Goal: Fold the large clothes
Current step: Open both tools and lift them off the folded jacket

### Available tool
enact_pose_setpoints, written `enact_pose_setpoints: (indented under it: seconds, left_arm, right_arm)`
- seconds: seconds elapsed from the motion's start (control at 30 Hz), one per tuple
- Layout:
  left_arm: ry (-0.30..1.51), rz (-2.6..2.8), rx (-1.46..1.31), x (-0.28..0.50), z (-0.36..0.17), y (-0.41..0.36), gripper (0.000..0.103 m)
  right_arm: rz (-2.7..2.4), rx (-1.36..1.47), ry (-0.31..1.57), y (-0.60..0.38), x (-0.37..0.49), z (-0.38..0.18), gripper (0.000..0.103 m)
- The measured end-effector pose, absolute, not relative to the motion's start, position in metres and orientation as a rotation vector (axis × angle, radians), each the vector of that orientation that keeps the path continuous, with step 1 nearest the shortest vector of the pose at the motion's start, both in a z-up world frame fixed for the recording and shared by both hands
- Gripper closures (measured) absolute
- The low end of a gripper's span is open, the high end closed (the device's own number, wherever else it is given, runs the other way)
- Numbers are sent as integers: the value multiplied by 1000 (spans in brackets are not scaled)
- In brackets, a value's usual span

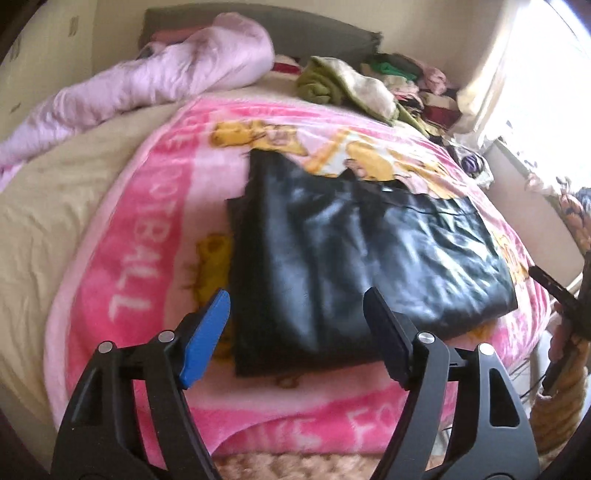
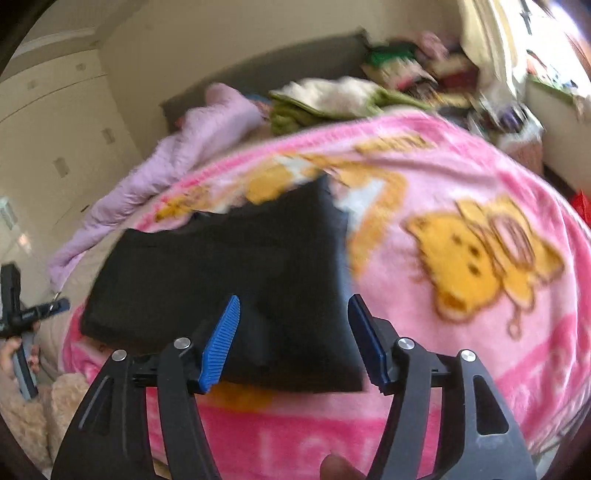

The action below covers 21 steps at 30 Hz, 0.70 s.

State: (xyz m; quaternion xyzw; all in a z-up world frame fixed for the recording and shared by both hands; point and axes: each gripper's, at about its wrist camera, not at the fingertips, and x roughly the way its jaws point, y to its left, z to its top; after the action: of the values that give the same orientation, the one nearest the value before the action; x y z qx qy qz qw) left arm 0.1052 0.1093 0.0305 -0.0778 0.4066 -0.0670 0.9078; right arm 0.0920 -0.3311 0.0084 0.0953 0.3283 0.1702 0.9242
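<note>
A black garment (image 1: 351, 251) lies folded into a rough rectangle on the pink cartoon blanket (image 1: 122, 266). It also shows in the right wrist view (image 2: 229, 273). My left gripper (image 1: 297, 299) is open and empty, hovering just above the garment's near left edge. My right gripper (image 2: 293, 302) is open and empty, hovering over the garment's near right corner. The right gripper's body shows at the right edge of the left wrist view (image 1: 565, 295). The left gripper's body shows at the left edge of the right wrist view (image 2: 22, 317).
A crumpled lilac quilt (image 1: 159, 81) lies at the bed's far left. A green and cream cloth (image 1: 343, 85) and a heap of mixed clothes (image 1: 417, 81) sit at the far right by the grey headboard (image 1: 295, 33). A bright window (image 1: 546, 85) is on the right.
</note>
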Motion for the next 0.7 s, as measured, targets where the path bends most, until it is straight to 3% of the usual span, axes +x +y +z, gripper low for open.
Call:
enact_pose_setpoints:
  seconds: [0.07, 0.1, 0.13, 0.2, 0.47, 0.53, 0.57, 0.7]
  left_arm:
    - [850, -173, -141, 110, 30, 94, 36]
    - [855, -196, -128, 115, 28, 82, 40]
    - [857, -211, -114, 116, 26, 73, 43]
    - [864, -224, -83, 120, 22, 57, 58]
    - [856, -231, -27, 130, 14, 21, 59]
    - [859, -215, -18, 134, 11, 19, 54]
    - [861, -207, -21, 136, 10, 19, 46]
    - [874, -196, -45, 145, 4, 21, 45]
  right_arm:
    - [436, 181, 669, -306, 93, 14, 49]
    - [464, 176, 672, -296, 94, 15, 66]
    - [503, 161, 685, -282, 97, 15, 77]
    - [546, 135, 700, -258, 100, 14, 84]
    - [597, 18, 707, -207, 98, 10, 89]
    - [591, -13, 731, -195, 103, 3, 90]
    - [590, -16, 737, -191, 98, -1, 90]
    - [595, -17, 762, -182, 97, -14, 90]
